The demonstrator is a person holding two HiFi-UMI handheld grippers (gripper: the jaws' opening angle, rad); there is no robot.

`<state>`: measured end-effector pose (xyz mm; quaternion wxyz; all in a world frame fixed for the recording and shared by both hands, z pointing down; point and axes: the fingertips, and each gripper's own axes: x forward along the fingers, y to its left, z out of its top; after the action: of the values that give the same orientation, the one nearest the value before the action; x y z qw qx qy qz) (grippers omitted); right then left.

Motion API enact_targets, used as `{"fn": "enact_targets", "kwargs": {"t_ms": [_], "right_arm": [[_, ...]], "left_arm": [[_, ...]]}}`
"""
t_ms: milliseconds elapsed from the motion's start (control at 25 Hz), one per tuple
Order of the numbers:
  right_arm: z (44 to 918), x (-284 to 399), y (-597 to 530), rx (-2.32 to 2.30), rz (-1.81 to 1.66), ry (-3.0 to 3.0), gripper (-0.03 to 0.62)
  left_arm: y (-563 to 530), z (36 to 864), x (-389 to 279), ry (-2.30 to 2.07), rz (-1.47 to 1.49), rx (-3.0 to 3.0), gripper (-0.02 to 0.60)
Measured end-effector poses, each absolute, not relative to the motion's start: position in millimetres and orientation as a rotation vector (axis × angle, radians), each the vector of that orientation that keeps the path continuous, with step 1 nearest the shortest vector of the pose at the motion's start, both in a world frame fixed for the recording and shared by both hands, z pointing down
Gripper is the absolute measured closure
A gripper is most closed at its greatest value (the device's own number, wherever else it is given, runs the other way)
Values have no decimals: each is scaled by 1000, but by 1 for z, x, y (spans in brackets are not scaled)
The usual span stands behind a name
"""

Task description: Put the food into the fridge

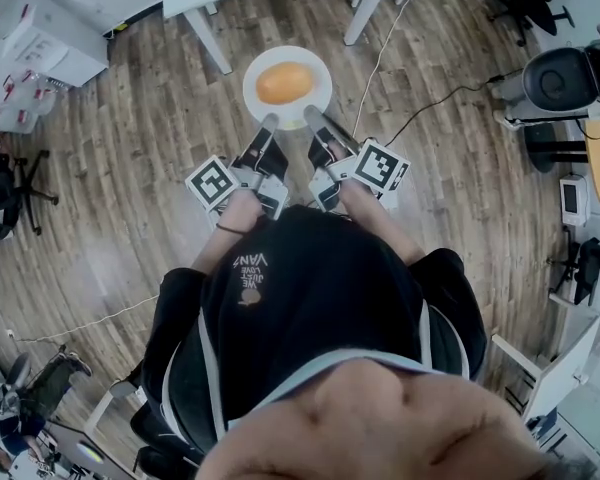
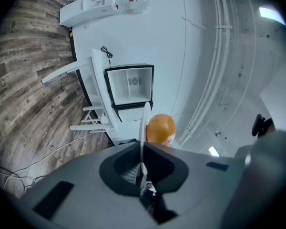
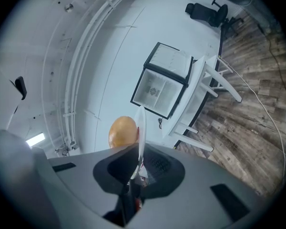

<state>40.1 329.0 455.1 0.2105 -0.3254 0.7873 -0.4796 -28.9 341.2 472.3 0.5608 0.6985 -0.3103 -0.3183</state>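
You hold the plate [image 1: 317,105] level above the wood floor [image 1: 130,168]. Your left gripper [image 1: 269,124] is clamped on its near rim, and your right gripper [image 1: 313,118] is clamped on the rim just beside it. The food [image 1: 284,83] (round, orange) sits in the plate's middle. Ahead, the fridge [image 2: 129,86] stands on a white table [image 2: 96,87], its white inside showing
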Motion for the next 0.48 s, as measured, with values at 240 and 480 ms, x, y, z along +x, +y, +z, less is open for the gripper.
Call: {"fn": "enact_targets", "kwargs": {"t_ms": [240, 480], "right_arm": [[456, 22, 304, -920, -1317, 2170, 568], [464, 14, 288, -996, -1337, 2124, 568]], "left_arm": [[315, 472, -46, -702, -743, 1656, 555], [295, 477, -57, -672, -711, 1657, 555]]}}
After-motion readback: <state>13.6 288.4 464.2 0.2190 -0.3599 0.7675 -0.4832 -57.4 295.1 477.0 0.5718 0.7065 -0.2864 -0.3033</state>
